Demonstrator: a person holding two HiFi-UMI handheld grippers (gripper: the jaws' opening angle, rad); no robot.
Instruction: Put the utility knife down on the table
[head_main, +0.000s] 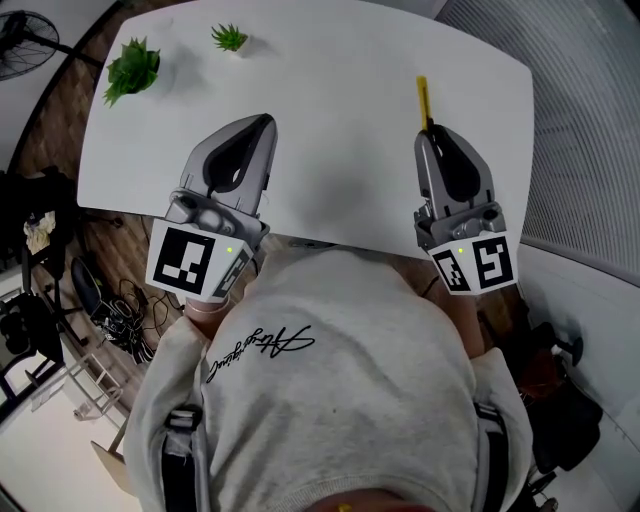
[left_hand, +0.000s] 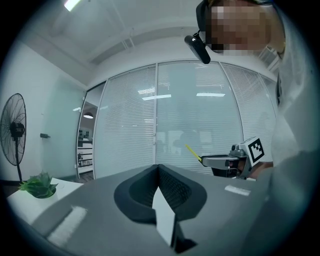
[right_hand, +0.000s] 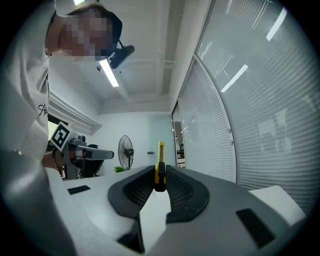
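The slim yellow utility knife (right_hand: 160, 169) is clamped between the jaws of the grey right gripper (head_main: 432, 135). Its tip projects forward over the white table (head_main: 340, 90) at the upper right of the head view. The grey left gripper (left_hand: 158, 169), at centre left, has its jaws pressed together with nothing between them. A leafy green plant (head_main: 132, 68) and a smaller green plant (head_main: 229, 38) sit at the upper left.
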